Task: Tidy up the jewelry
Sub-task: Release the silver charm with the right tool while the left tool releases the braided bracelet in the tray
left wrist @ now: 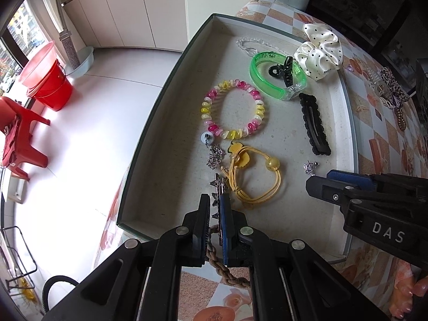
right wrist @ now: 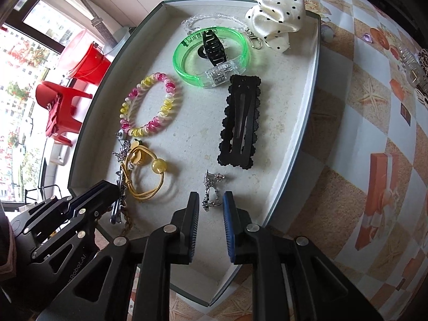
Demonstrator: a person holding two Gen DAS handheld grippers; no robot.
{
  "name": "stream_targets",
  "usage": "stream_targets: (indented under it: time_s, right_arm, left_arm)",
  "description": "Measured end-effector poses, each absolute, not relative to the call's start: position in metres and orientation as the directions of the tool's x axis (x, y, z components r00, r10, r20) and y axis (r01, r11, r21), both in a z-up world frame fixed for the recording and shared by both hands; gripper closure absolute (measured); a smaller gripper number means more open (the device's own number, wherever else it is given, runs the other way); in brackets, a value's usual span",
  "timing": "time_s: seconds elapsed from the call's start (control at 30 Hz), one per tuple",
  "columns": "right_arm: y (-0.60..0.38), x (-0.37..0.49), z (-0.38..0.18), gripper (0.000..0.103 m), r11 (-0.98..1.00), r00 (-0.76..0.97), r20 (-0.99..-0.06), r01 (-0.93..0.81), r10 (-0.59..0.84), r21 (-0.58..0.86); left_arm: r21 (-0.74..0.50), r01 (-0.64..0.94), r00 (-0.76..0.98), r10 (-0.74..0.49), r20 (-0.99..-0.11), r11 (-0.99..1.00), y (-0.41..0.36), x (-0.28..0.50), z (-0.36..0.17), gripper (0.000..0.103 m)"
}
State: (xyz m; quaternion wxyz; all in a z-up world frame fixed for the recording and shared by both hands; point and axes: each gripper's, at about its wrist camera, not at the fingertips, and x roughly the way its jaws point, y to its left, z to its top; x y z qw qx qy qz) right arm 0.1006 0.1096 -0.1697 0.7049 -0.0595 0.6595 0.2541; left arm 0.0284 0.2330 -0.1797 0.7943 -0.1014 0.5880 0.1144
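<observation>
Tray (left wrist: 171,85): a shallow grey box lid on the patterned surface (right wrist: 374,123), holding most of the jewelry.
Left gripper (left wrist: 215,208): pointing steeply down at the tray's near edge, jaws nearly together, clamped on a blue star-edged hair clip (left wrist: 220,187) that stands on edge between the pads; a braided brown cord (left wrist: 222,270) trails beneath it.
Right gripper (right wrist: 211,203): also pointing down, jaws parted, pads not touching anything.
Silver earring (right wrist: 211,192): lying on the tray floor in the gap between the right gripper's fingertips, loose.
Yellow hair tie (right wrist: 149,176): with a bead, just beside the left gripper, inside the tray.
Spiral hair tie (left wrist: 232,107): pink, yellow and white, mid-tray, lying flat.
Green bangle (right wrist: 211,56): towards the far end, with a small black claw clip (right wrist: 212,46) resting in its ring.
Black snap clip (right wrist: 239,123): scalloped, flat, between the bangle and the earring.
Clear chain (left wrist: 247,44): at the far wall of the tray.
Polka-dot scrunchie (right wrist: 272,2): cream, draped over the tray's far corner.
Outside the tray: a leopard-print piece (left wrist: 392,83) and other accessories on the surface, well apart.
</observation>
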Motion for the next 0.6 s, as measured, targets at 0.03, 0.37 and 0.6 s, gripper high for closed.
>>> stream_targets:
  time_s: [0.03, 0.37, 0.6]
  right_arm:
    - [0.108, 0.101, -0.165, 0.064, 0.861, 0.003, -0.956, -0.436, 0.293, 0.262]
    - [0.088, 0.098, -0.12, 0.037, 0.893, 0.166, -0.951, -0.414, 0.262, 0.174]
    - [0.072, 0.095, -0.115, 0.023, 0.91, 0.207, -0.954, -0.396, 0.217, 0.122]
  left_arm:
    - [-0.019, -0.305, 0.283, 0.072, -0.956, 0.952, 0.233, 0.028, -0.177, 0.093]
    - [0.002, -0.369, 0.305, 0.123, -0.944, 0.929, 0.242, 0.022, -0.158, 0.092]
    - [0.017, -0.385, 0.299, 0.142, -0.944, 0.923, 0.241, 0.018, -0.154, 0.025]
